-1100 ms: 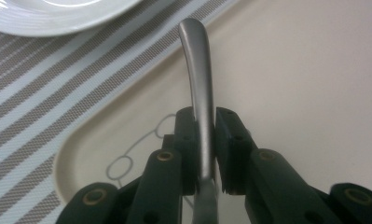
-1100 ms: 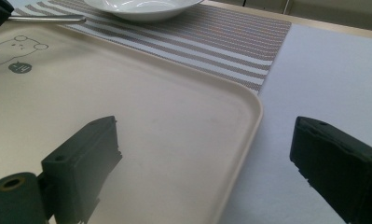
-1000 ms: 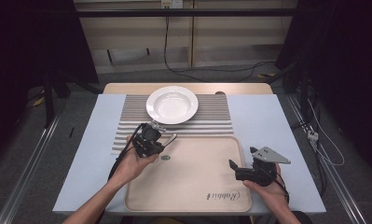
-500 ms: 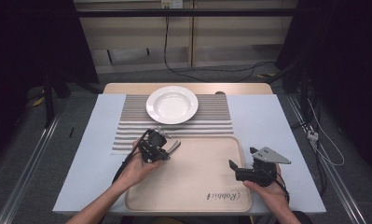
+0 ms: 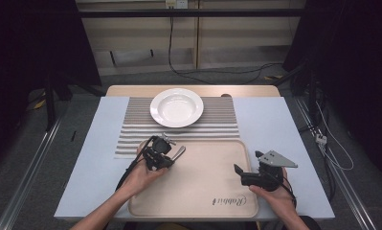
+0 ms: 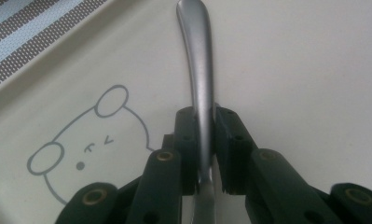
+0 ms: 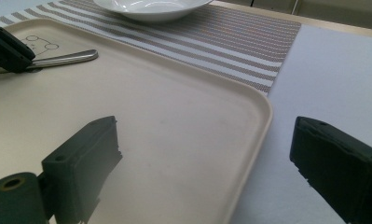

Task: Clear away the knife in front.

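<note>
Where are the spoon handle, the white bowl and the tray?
spoon handle [image 6: 198, 70], left gripper view, middle of the metal stem.
white bowl [image 5: 176, 107], high view, centre of its hollow.
tray [image 7: 188, 140], right gripper view, bare floor near its rim.

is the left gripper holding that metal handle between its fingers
Yes, in the left gripper view the left gripper has its fingers pressed on both sides of the metal handle.
</note>
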`<state>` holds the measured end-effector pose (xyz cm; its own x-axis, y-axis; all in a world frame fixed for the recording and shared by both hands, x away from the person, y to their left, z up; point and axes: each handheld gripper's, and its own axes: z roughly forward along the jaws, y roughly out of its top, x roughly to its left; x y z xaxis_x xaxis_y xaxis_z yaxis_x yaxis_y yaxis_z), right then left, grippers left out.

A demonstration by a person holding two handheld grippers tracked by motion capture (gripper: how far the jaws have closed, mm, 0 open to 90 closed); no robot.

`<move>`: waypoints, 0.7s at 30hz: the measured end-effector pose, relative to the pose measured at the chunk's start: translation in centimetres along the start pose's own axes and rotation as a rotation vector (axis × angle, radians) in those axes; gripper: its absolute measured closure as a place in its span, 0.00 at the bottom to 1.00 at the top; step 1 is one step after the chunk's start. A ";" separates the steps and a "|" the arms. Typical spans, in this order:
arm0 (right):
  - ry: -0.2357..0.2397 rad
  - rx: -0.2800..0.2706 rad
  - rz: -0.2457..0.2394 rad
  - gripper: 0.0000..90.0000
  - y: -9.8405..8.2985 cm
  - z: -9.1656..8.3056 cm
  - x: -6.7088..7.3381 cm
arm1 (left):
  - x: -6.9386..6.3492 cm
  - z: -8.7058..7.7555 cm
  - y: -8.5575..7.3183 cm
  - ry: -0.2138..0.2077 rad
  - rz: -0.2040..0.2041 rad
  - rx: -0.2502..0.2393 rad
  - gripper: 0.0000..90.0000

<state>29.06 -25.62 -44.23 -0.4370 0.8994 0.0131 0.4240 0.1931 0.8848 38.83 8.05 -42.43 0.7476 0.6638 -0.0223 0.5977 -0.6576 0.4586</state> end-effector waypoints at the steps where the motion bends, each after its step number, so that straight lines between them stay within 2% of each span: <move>1: 0.001 0.000 0.000 0.09 0.0 0.0 0.0 | 0.0 0.0 -0.1 -0.002 -0.003 -0.003 0.89; 4: 0.002 0.001 0.001 0.09 0.0 0.0 0.0 | 0.1 -0.1 -0.3 -0.012 -0.011 0.006 0.89; 6: 0.004 -0.001 0.002 0.09 0.0 0.0 0.0 | 0.1 -0.3 -0.3 -0.011 0.015 0.017 0.88; 11: 0.008 0.003 -0.002 0.09 0.0 0.0 0.1 | 0.4 -0.4 -0.5 -0.027 0.027 0.017 0.87; 15: 0.007 0.004 0.004 0.09 0.0 0.1 0.0 | 0.6 -0.4 -0.4 -0.010 0.077 0.014 0.76; 16: 0.008 0.006 0.005 0.09 -0.1 0.1 -0.1 | 0.6 -0.4 -0.3 -0.006 0.078 0.001 0.74; 18: 0.008 0.010 0.005 0.09 -0.1 0.2 -0.1 | 0.7 -0.6 -0.2 -0.024 0.098 -0.032 0.67; 21: 0.010 0.009 0.005 0.09 -0.1 0.2 -0.1 | 0.7 -0.8 -0.1 -0.019 0.100 -0.082 0.51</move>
<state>29.22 -25.62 -44.38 -0.4430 0.8962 0.0220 0.4333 0.1925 0.8805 39.05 8.90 -41.77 0.8082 0.5889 0.0109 0.4945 -0.6885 0.5305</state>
